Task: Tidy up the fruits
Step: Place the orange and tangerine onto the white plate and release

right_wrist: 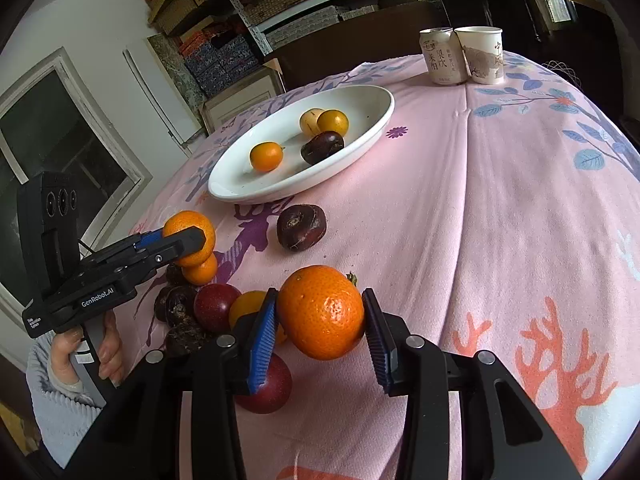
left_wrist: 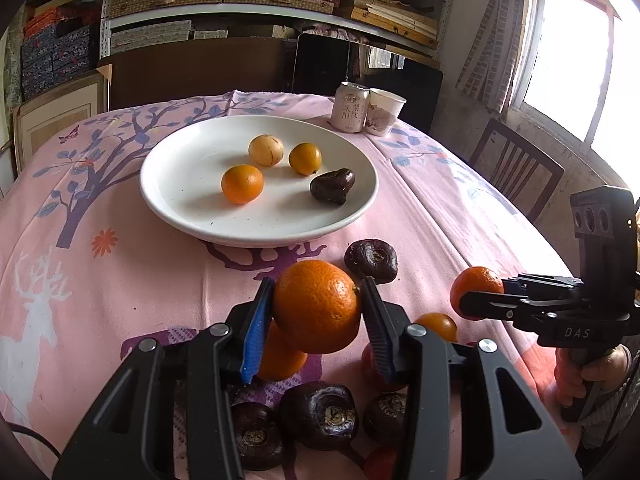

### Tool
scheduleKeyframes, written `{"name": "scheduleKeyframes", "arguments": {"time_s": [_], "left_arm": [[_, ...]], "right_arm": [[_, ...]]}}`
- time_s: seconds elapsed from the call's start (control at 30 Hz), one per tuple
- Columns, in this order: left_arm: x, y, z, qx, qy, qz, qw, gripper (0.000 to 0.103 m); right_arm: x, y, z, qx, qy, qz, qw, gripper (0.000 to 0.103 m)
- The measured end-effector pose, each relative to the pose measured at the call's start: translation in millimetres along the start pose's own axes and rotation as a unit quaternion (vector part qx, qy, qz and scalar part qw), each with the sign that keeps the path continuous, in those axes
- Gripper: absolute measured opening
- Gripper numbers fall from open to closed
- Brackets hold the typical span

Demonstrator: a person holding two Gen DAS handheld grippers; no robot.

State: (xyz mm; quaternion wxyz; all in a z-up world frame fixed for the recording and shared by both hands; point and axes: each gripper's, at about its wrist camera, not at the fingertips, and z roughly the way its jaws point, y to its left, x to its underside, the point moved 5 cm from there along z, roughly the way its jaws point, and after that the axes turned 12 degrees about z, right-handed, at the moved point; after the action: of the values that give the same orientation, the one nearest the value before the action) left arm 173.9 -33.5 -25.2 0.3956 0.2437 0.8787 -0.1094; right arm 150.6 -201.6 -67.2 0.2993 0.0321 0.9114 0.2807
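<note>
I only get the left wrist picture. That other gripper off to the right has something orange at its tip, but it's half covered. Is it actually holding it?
Observer: Yes. The right wrist view shows the right gripper clamped on a whole orange, with a blue pad pressed to each side.
Operator: And who is carrying my own gripper? I see no hand behind it.
Observer: A hand in a grey ribbed sleeve holds the left gripper by its handle, low at the left edge of the right wrist view.
</note>
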Motion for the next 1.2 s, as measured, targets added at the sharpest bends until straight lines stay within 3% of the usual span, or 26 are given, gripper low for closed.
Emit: {"name": "scheduleKeyframes", "arguments": {"time_s": [0.17, 0.33, 0.53, 0.7, 0.77, 0.83, 0.87, 0.97, 1.03, 1.2], "left_arm": [[-4, 5, -14, -0.006, -0.012, -0.002, 0.9999, 0.043], [-30, 25, -5, -0.025, -0.006, -0.006, 0.9997, 0.043], [-58, 57, 22, -0.042, 0.002, -0.03, 0.9987, 0.043], [-62, 86, 46, -0.059, 0.018, -0.054, 0.9966, 0.043], [-62, 93, 48, -0.06, 0.01, -0.068, 0.9959, 0.052], [-61, 96, 46, -0.056, -0.002, -0.076, 0.9955, 0.079], [-61, 98, 43, -0.057, -0.009, -0.079, 0.9952, 0.083], [-61, 101, 35, -0.057, -0.018, -0.089, 0.9943, 0.084], [-56, 103, 28, -0.062, -0.023, -0.098, 0.993, 0.091], [-31, 106, 14, -0.077, -0.021, -0.115, 0.9901, 0.095]], "right_arm": [[-7, 3, -11, -0.017, -0.019, 0.005, 1.0, 0.042], [-34, 30, -5, -0.036, -0.009, -0.003, 0.999, 0.042], [-70, 74, 30, -0.045, -0.007, -0.024, 0.999, 0.042], [-84, 83, 65, -0.028, 0.0, -0.022, 0.999, 0.042], [-89, 81, 73, -0.028, -0.003, -0.014, 1.0, 0.045], [-93, 77, 75, -0.033, -0.006, -0.007, 0.999, 0.06], [-94, 74, 74, -0.032, -0.006, -0.006, 0.999, 0.065], [-92, 68, 68, -0.029, -0.015, -0.002, 0.999, 0.066], [-89, 63, 61, -0.034, -0.017, 0.005, 0.999, 0.068], [-82, 45, 45, -0.036, -0.028, 0.027, 0.999, 0.073]]}}
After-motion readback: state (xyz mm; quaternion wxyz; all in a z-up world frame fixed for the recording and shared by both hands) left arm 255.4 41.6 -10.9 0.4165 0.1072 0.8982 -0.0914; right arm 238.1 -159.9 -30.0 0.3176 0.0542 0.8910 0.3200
